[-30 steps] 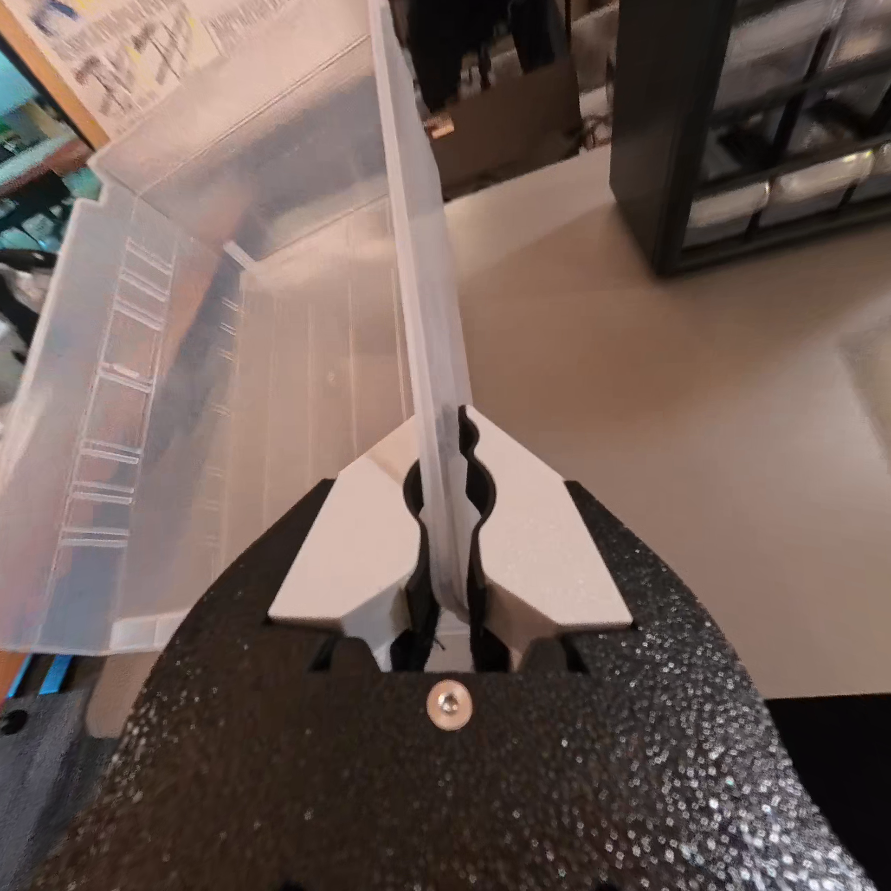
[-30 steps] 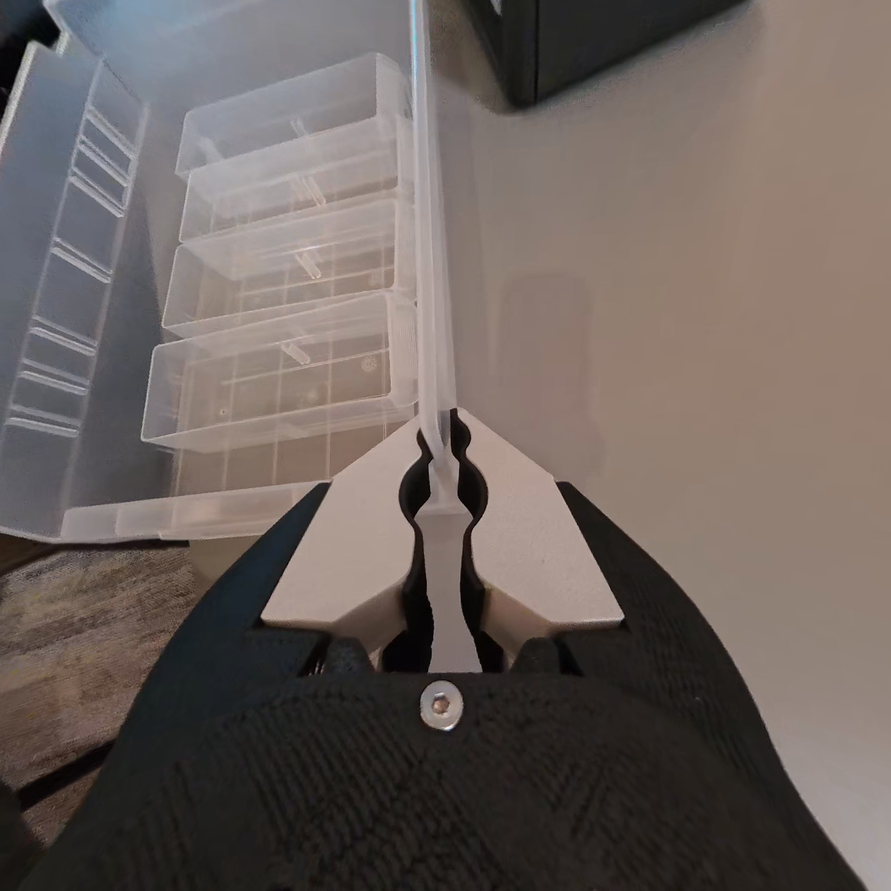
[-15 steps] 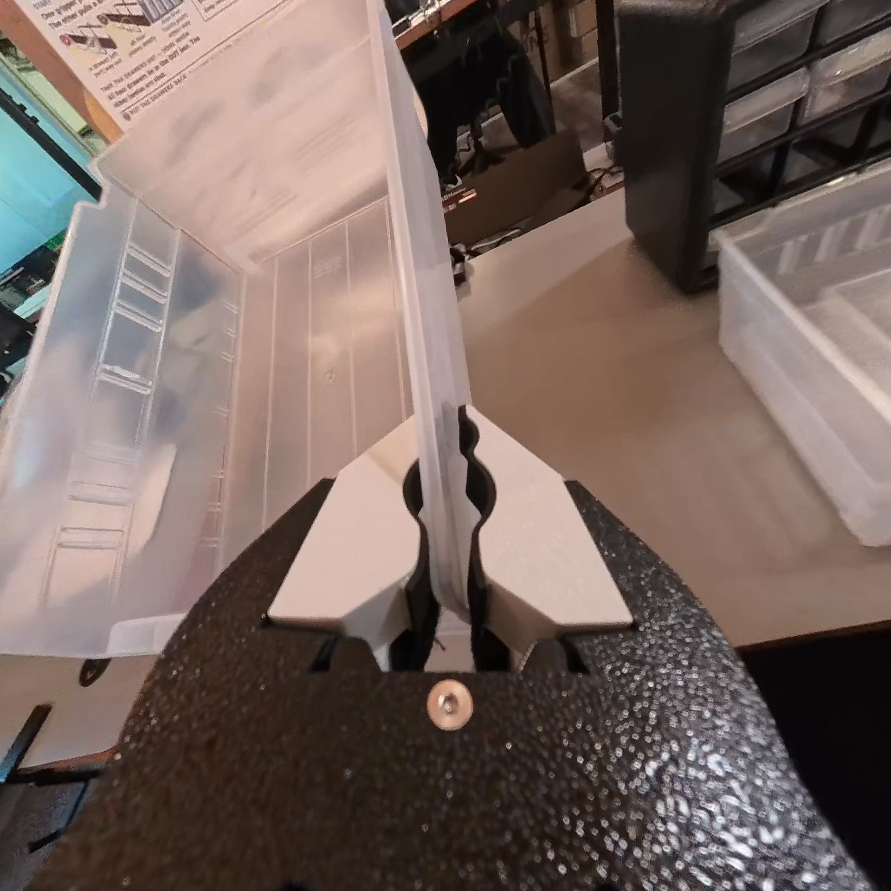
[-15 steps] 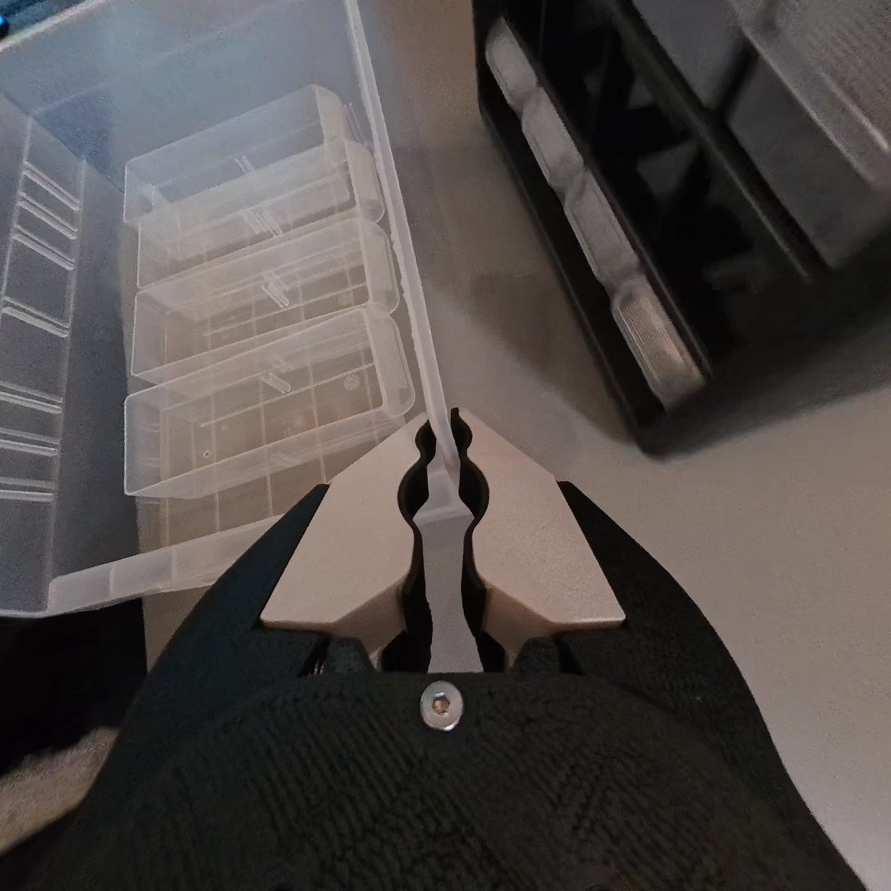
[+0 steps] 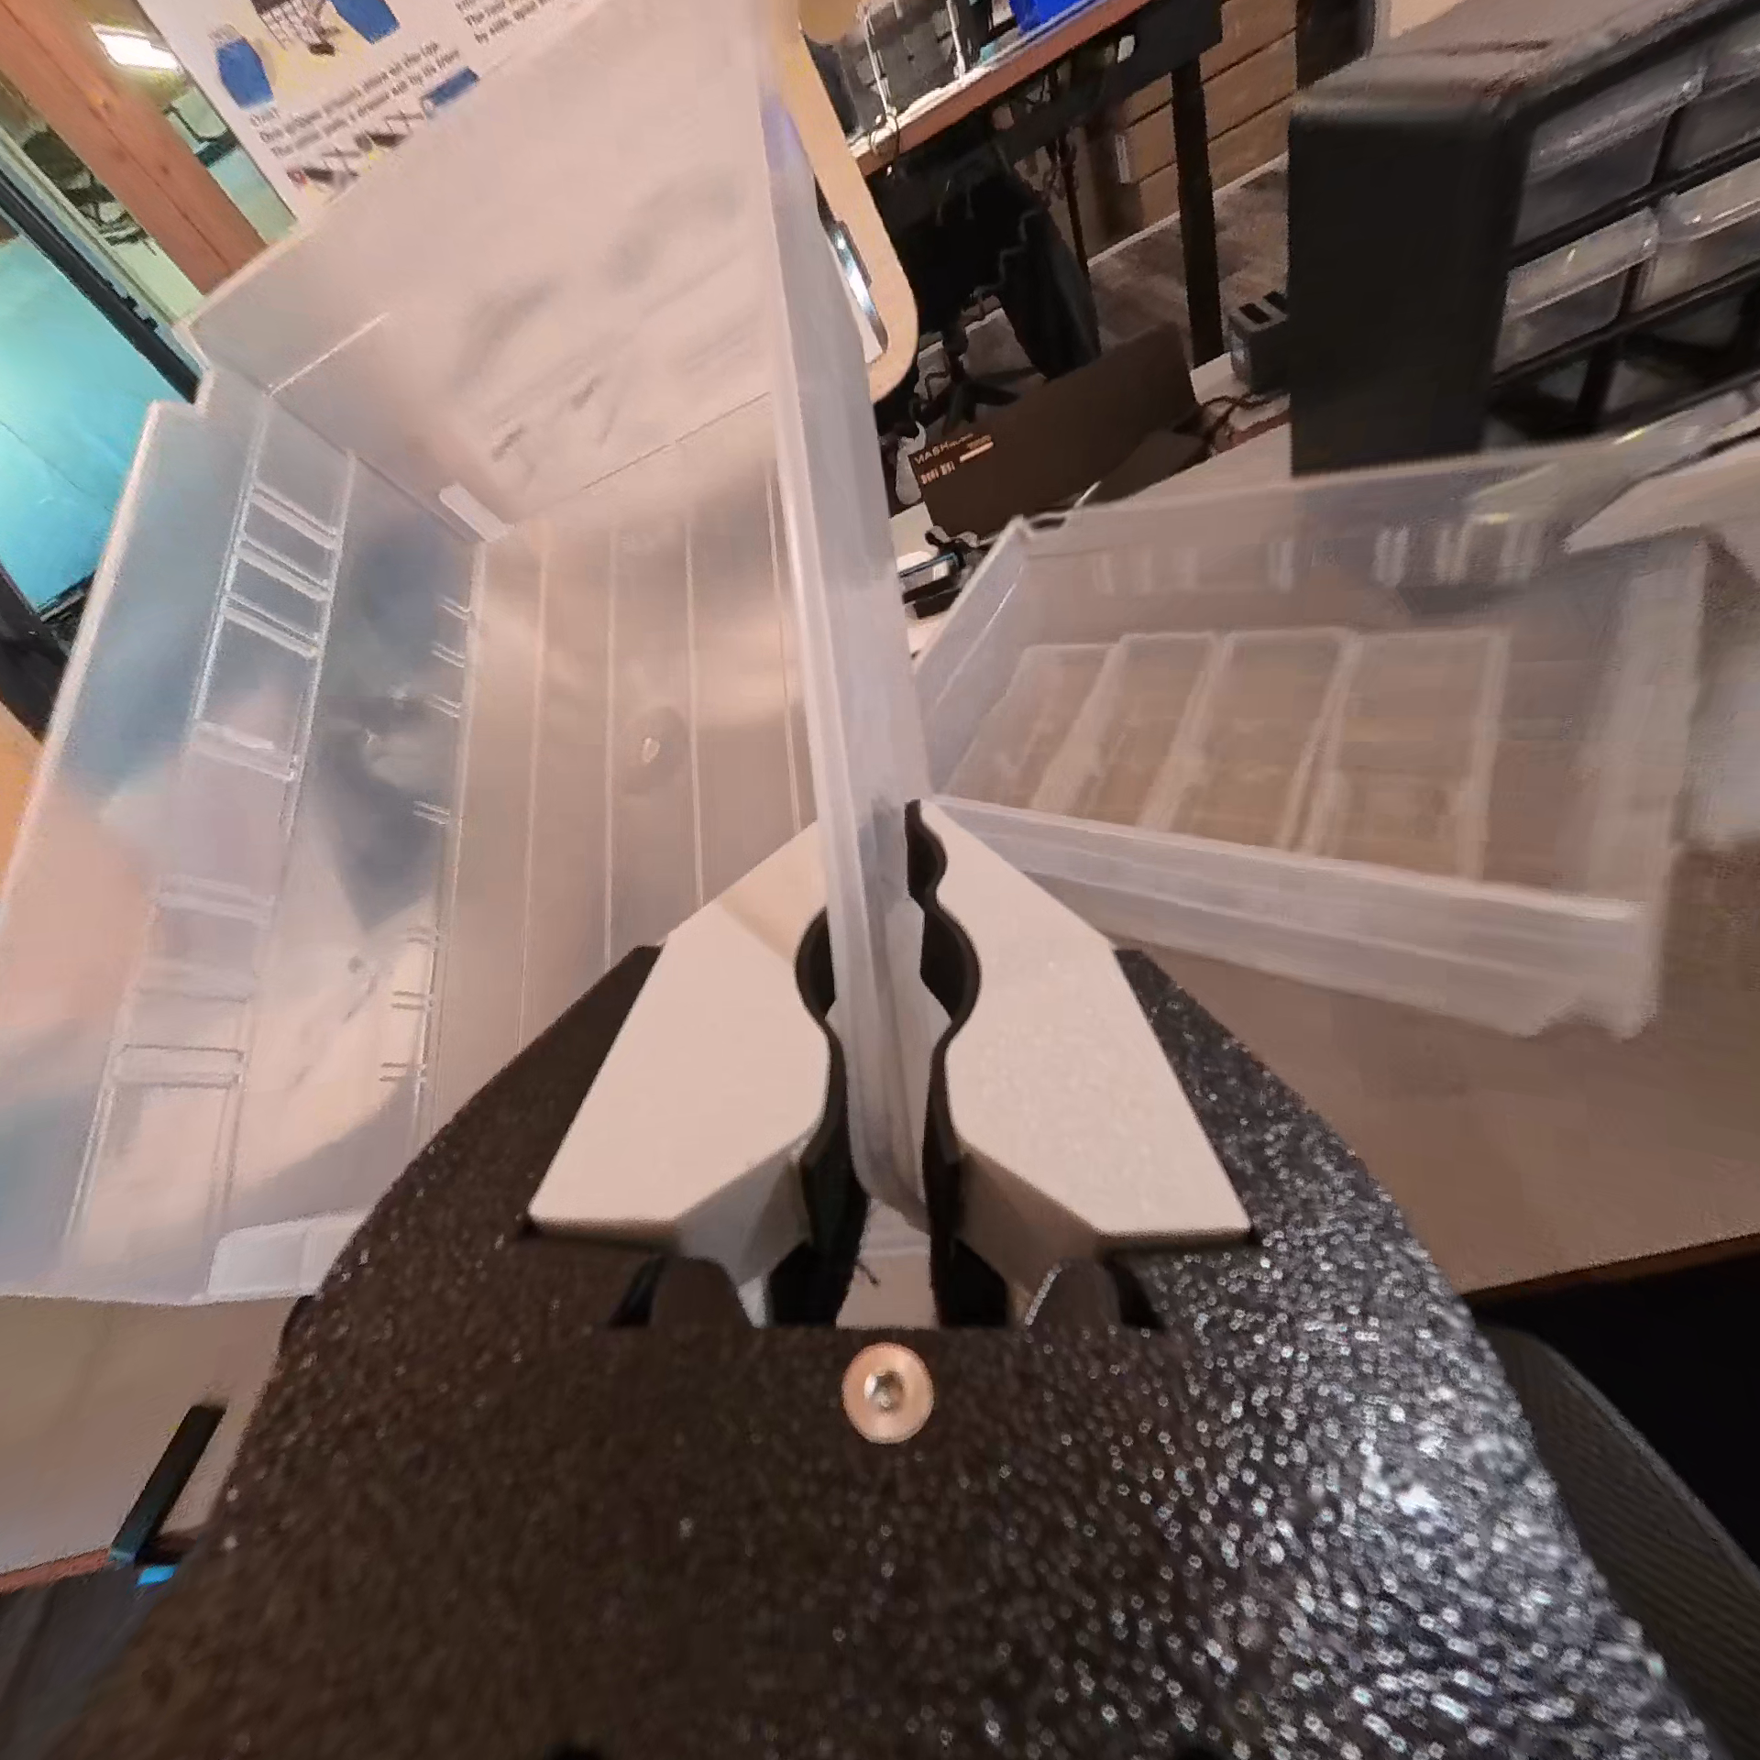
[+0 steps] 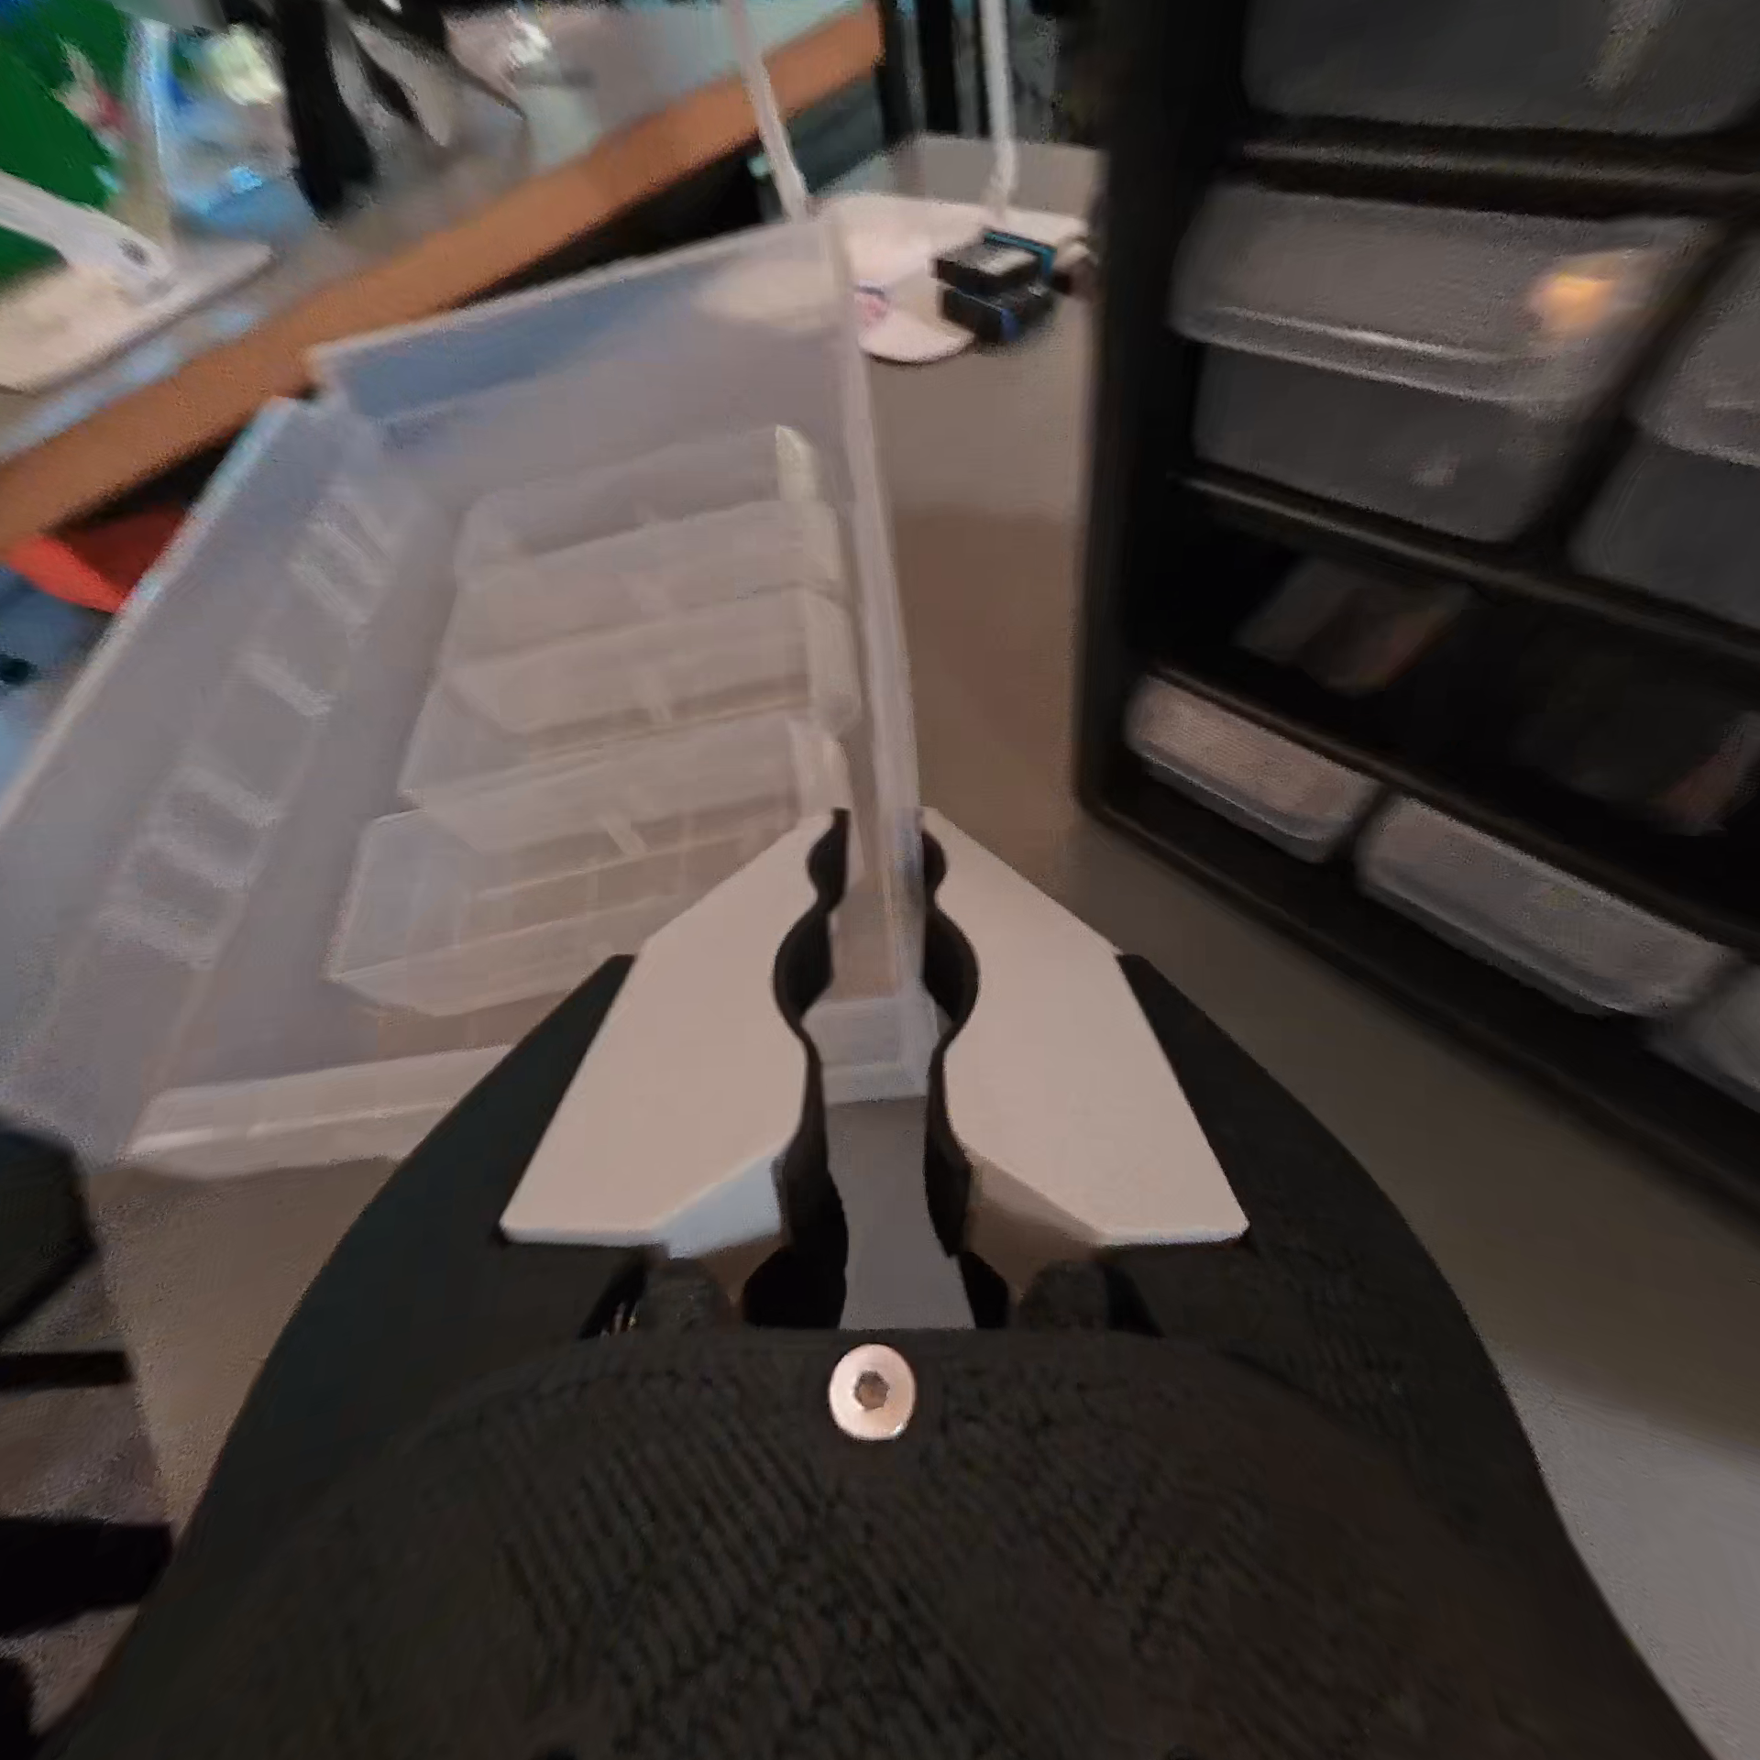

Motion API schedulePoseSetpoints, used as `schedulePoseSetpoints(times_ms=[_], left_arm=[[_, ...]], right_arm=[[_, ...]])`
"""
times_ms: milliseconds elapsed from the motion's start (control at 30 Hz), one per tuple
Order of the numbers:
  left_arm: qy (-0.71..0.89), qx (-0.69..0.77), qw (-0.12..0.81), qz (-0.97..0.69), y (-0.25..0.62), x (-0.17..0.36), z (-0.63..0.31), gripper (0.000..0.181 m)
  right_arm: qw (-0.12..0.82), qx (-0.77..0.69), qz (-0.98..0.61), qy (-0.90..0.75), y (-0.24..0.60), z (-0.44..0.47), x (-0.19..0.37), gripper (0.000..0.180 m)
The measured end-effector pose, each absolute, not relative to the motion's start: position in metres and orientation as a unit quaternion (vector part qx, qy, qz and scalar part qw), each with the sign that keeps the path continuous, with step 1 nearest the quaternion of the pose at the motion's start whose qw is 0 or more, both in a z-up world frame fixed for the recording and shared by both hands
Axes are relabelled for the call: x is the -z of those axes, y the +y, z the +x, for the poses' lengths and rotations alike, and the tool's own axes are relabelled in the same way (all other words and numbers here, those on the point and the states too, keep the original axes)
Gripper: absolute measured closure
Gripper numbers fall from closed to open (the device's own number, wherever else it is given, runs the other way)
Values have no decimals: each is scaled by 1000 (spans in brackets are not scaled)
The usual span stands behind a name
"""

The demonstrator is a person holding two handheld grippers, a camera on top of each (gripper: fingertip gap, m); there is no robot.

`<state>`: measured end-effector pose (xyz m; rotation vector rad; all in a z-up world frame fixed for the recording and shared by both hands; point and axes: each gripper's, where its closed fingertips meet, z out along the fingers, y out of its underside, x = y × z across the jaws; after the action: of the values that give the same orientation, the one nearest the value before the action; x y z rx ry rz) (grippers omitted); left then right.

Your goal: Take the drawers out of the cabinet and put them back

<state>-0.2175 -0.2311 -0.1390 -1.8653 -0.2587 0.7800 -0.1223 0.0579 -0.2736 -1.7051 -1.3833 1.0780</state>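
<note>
My left gripper (image 5: 881, 819) is shut on the right side wall of a large, empty clear plastic drawer (image 5: 381, 762) and holds it tilted over the table. My right gripper (image 6: 881, 829) stands open around the right side wall of a second clear drawer (image 6: 286, 714). That wall leans near the right pad (image 6: 952, 857), with a dark gap on its left side. This second drawer holds several small clear bins (image 6: 619, 667) and lies on the table. It also shows in the left wrist view (image 5: 1286, 743). The black cabinet (image 6: 1124, 476) stands just to its right.
The cabinet (image 5: 1381, 286) keeps several small clear drawers (image 6: 1381, 381) in its slots. The beige table (image 6: 1000, 619) runs between the drawer and the cabinet. Small dark items (image 6: 1000, 276) sit at the table's back. Other desks and boxes lie beyond.
My right jaws have opened off the drawer wall that they gripped before, and that drawer now rests by the cabinet. My left gripper keeps its hold; the second drawer has come into its view.
</note>
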Motion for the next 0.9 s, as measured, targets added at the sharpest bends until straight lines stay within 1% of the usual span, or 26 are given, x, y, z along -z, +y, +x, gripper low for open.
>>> schedulePoseSetpoints(times_ms=[67,200,267,333,400,500,633,767,900], left_arm=[[-108,-322,534,-774,-229,135,-216,177],[-104,-315,551,-766,-218,125,-205,177],[-103,-305,570,-756,-208,118,-194,177],[-89,-293,586,-750,-194,112,-177,177],[-61,-280,598,-748,-177,107,-156,177],[-3,-251,618,-745,-140,96,-118,177],[99,-182,650,-732,-74,83,-47,177],[202,-82,660,-719,-4,82,26,177],[269,-8,645,-715,61,89,98,177]], right_arm=[[328,-459,-634,-528,25,-136,264,156],[303,-511,-557,-581,-34,-152,249,148],[321,-525,-528,-586,-41,-150,237,143],[375,-545,-494,-564,-32,-134,209,140],[451,-549,-460,-533,-11,-103,178,139],[566,-506,-436,-483,34,-38,141,141],[705,-370,-469,-383,121,75,122,143],[763,-311,-475,-308,180,178,115,141],[819,-212,-484,-223,239,273,116,139]])
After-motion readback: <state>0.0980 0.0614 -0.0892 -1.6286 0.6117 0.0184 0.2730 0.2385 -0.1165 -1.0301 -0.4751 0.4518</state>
